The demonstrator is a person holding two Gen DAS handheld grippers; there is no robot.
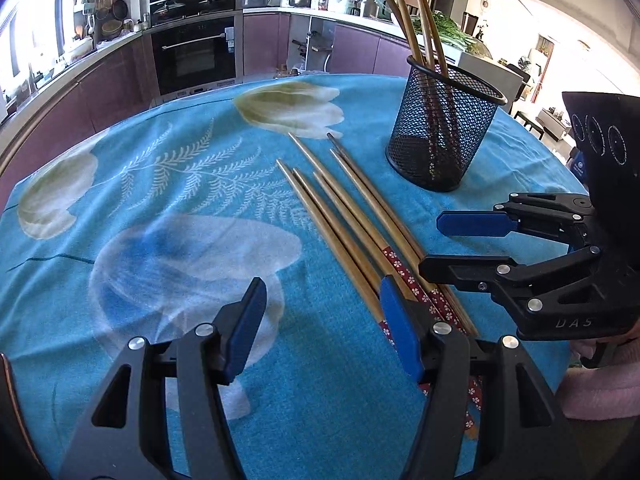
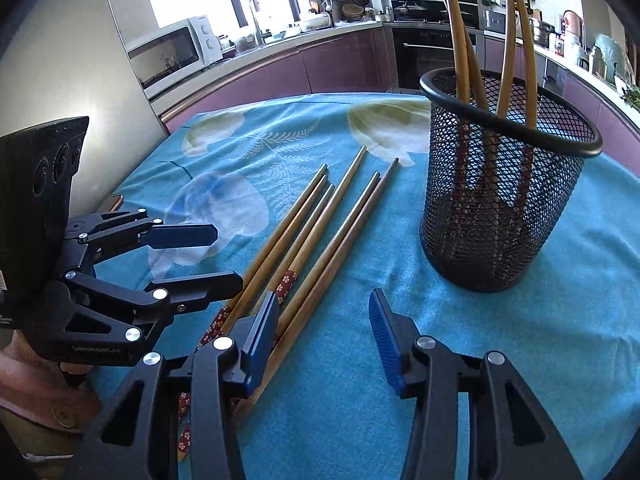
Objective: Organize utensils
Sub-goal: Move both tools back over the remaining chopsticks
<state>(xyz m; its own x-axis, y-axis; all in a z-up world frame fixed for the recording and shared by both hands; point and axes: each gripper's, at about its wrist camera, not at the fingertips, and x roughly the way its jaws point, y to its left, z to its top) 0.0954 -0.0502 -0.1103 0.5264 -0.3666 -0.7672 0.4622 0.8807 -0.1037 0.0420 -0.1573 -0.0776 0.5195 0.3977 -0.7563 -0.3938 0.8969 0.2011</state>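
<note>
The left gripper (image 1: pixel 322 322), black-framed with blue pads, stands partly open above the cloth, nothing between its pads. Its right-hand finger (image 1: pixel 400 328) covers the patterned ends of the loose chopsticks, so contact there cannot be judged. The right gripper (image 2: pixel 324 334), of the same build, is also partly open and holds nothing; its left-hand finger (image 2: pixel 262 330) overlaps the same bundle, and contact is likewise unclear. Each gripper's body is cut off at the lower frame edge. A pink sleeve (image 1: pixel 600 392) shows behind the right gripper.

The bundle of six bamboo chopsticks with red flower-patterned handles (image 2: pixel 308 236) lies flat on the cloth. Its handle ends are hidden under both grippers; its tips point away from them. The bundle sits between the two grippers, just beside the inner finger of each.

The black wire-mesh cylindrical holder (image 2: pixel 504 188) stands upright beside the bundle, near its tip end and apart from it. Four more chopsticks (image 2: pixel 516 40) stand in the holder, thin ends up; their upper ends are cut off by the frame.

The surface is a table under a turquoise cloth printed with pale tulips and fern leaves (image 1: pixel 180 184). Beyond the holder run purple kitchen cabinets (image 1: pixel 264 36), a black built-in oven (image 1: pixel 194 54) and a white microwave (image 2: pixel 172 50).
</note>
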